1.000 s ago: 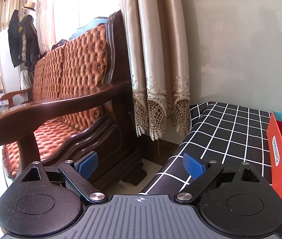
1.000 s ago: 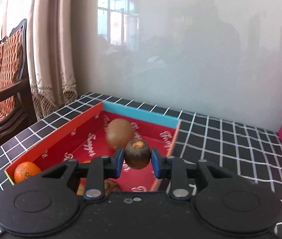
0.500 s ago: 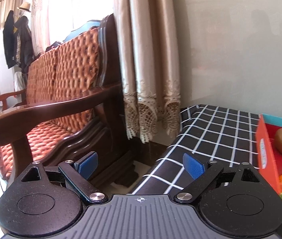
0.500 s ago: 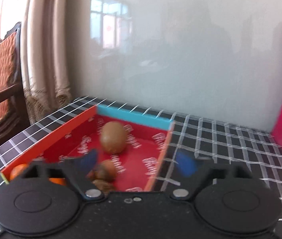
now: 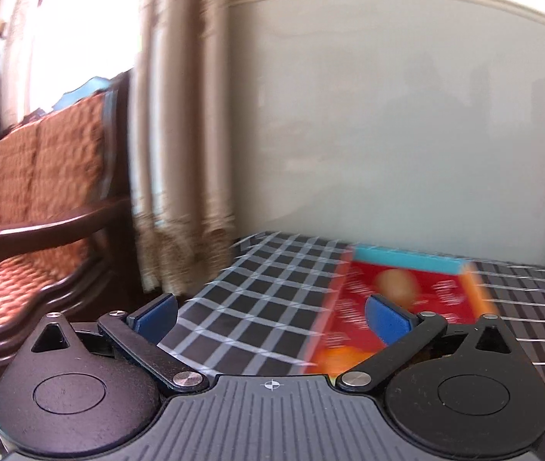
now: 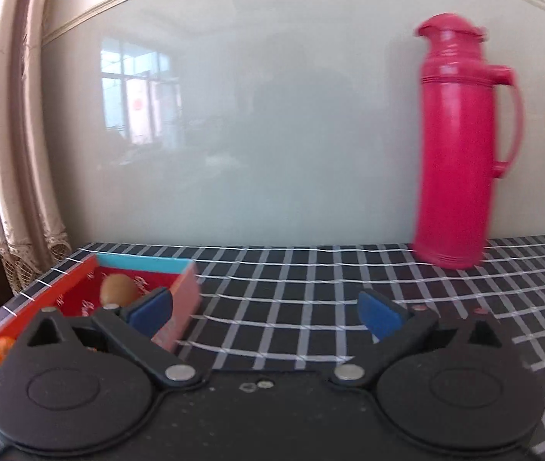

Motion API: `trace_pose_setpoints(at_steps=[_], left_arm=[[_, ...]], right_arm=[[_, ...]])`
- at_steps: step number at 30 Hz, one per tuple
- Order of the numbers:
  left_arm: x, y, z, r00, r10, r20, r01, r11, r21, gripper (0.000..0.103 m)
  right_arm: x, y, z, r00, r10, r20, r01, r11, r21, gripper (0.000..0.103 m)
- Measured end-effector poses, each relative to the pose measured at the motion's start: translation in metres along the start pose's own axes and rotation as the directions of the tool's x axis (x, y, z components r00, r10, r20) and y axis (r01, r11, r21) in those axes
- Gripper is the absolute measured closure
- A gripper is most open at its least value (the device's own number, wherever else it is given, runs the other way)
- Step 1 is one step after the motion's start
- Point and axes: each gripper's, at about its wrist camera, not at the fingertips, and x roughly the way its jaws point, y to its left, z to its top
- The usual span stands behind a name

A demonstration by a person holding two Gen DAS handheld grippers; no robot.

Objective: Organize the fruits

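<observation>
Blue-padded, the right gripper [image 6: 265,315] had just opened its jaws wide, nothing between them; the left gripper [image 5: 271,313] likewise gaped empty. The kiwi [image 6: 118,289] and orange [image 6: 2,347] lay in the red box [image 6: 182,292].

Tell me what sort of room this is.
Most likely a home living room: a wooden sofa with padded orange cushions, long beige curtains by a bright window, and a red flask standing on a table with a checked cloth.
</observation>
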Motion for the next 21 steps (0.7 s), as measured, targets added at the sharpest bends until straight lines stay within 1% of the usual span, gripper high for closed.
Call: trace_pose_setpoints(at_steps=[3,8,11,15,19,21], left_arm=[[-0.024,-0.031,0.001,0.997,-0.071,0.012,0.070,0.997,0.031,0.000],[-0.060,-0.060,-0.006,0.989,-0.146,-0.023,0.147,0.987,0.058,0.000],[-0.077,-0.065,-0.011,0.989,-0.147,-0.022,0.149,0.986,0.077,0.000],[-0.095,-0.066,-0.017,0.990,-0.136,-0.038,0.139,0.985,0.101,0.000],[-0.109,-0.067,-0.023,0.988,-0.145,-0.049,0.150,0.981,0.121,0.000],[-0.114,-0.069,-0.027,0.988,-0.149,-0.043,0.154,0.979,0.136,0.000]], right_arm=[[-0.029,-0.006,-0.008,1.000,0.003,0.020,-0.003,1.000,-0.003,0.000],[-0.064,-0.009,-0.020,0.999,-0.022,0.039,0.024,0.999,-0.034,0.000],[-0.078,-0.013,-0.024,0.998,-0.044,0.043,0.046,0.998,-0.045,0.000],[-0.093,-0.021,-0.027,0.999,-0.039,0.029,0.040,0.999,-0.034,0.000],[-0.103,-0.022,-0.035,0.999,-0.036,0.008,0.036,0.999,-0.034,0.000],[-0.105,-0.021,-0.039,0.999,-0.032,0.004,0.033,0.999,-0.032,0.000]])
